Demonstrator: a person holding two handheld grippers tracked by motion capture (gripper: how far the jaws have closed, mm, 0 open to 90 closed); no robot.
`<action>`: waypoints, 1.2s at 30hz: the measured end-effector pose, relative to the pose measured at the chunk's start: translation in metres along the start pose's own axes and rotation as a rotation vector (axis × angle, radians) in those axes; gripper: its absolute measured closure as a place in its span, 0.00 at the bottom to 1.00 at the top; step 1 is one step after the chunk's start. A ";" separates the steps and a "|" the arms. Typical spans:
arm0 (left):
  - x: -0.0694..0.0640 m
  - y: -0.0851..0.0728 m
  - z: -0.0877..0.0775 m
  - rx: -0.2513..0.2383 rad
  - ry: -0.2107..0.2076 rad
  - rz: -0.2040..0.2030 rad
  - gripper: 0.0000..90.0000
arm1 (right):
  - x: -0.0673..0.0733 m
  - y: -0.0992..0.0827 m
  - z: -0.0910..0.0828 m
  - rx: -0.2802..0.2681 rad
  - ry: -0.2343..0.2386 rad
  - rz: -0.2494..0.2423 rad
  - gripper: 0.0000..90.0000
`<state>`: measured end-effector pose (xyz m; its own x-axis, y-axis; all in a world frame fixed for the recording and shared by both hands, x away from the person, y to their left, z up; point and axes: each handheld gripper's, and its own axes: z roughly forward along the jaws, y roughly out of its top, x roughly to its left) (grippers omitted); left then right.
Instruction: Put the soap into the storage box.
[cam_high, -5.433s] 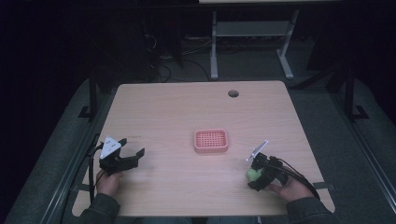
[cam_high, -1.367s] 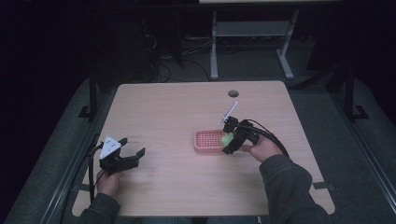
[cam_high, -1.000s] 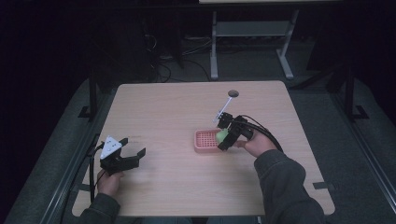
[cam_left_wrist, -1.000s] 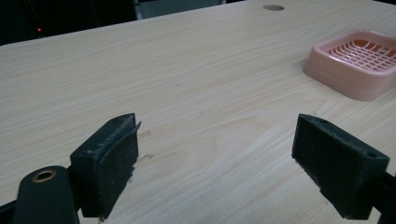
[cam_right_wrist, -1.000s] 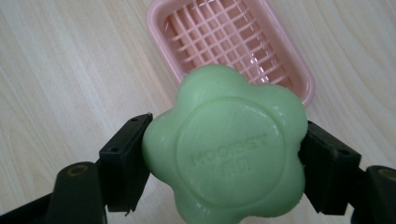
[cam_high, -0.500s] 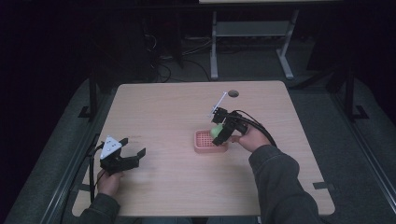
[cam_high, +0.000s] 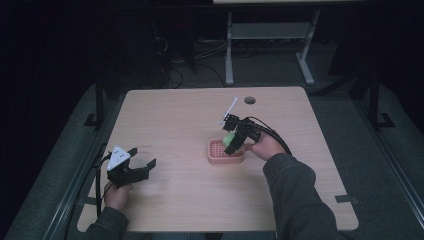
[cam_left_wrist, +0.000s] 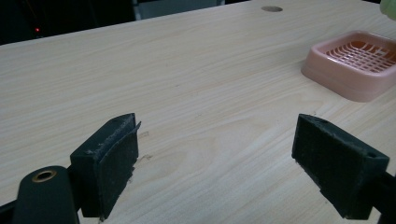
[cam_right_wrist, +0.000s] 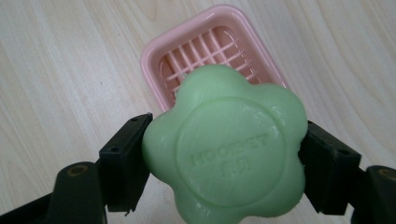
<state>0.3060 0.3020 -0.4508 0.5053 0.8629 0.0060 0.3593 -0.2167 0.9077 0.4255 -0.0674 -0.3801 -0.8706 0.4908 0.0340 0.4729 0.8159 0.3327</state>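
Observation:
A green flower-shaped soap (cam_right_wrist: 226, 144) sits between the jaws of my right gripper (cam_high: 234, 140), which is shut on it. The soap (cam_high: 229, 137) hangs just above a pink soap dish (cam_high: 224, 153) with a grid floor, seen below it as the dish (cam_right_wrist: 210, 51) in the right gripper view. My left gripper (cam_high: 137, 170) rests near the table's front left, open, with nothing between its pads (cam_left_wrist: 109, 161). From there the dish (cam_left_wrist: 357, 63) lies far off to the right.
The wooden table (cam_high: 175, 125) has a round cable hole (cam_high: 249, 100) at its back edge. A metal stand (cam_high: 265, 45) stands on the dark floor behind the table. The person's right sleeve (cam_high: 295, 200) crosses the front right.
My right gripper has carried the soap from the front right of the table up and left until it is over the pink dish. The left gripper has stayed put.

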 end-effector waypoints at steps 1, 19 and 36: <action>0.000 0.000 0.000 -0.003 -0.001 0.001 0.16 | -0.001 0.001 0.000 0.000 0.000 -0.007 0.29; -0.001 0.000 0.000 0.000 -0.005 0.000 0.16 | -0.004 0.011 0.018 0.046 0.006 0.001 0.29; -0.001 0.000 0.000 -0.004 -0.005 -0.004 0.16 | -0.005 0.018 0.034 0.062 0.028 0.020 0.29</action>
<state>0.3059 0.3014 -0.4507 0.5074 0.8617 0.0005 0.3578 -0.2112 0.9096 0.4427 -0.0447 -0.4060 -0.8638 0.4994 0.0663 0.4972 0.8238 0.2724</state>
